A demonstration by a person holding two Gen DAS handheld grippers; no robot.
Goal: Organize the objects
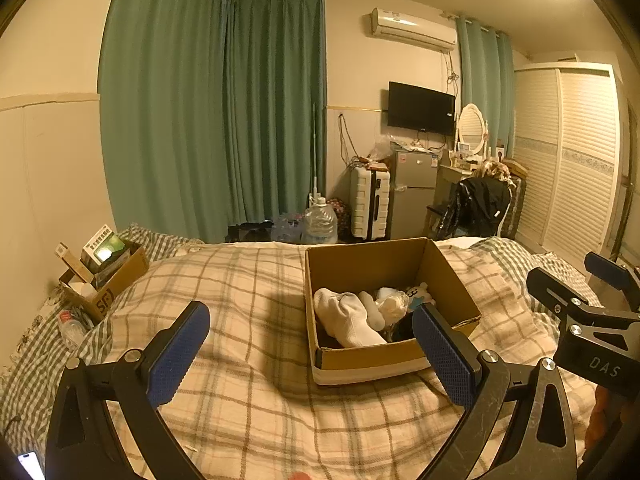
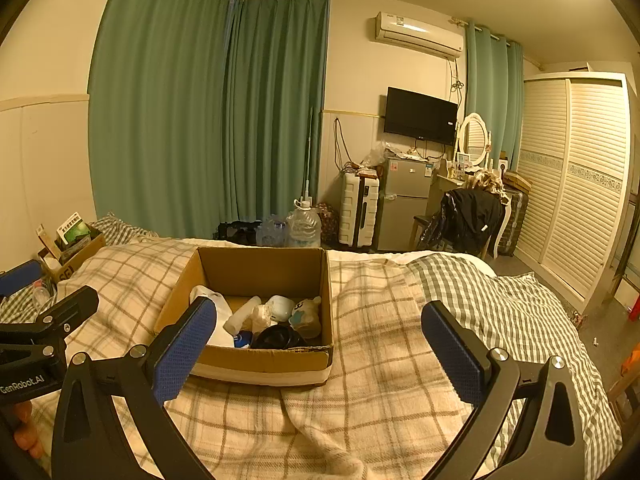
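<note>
the left tongs (image 1: 310, 354) are wide open and hold nothing; they hang above the plaid blanket (image 1: 248, 392) on the bed. the right tongs (image 2: 320, 354) are also wide open and empty, over the same blanket, just beside the left ones. between the two stands an open cardboard box (image 1: 380, 264) on the blanket. inside it lie white socks (image 1: 348, 320), a small white bottle (image 2: 242, 314), a small plush toy (image 2: 306, 312) and a dark round thing (image 2: 278, 336) that i cannot identify. a second, smaller cardboard box (image 1: 116, 280) with packets stands at the far left edge of the bed, well apart, with a plastic bottle (image 1: 72, 326) lying near it.
</note>
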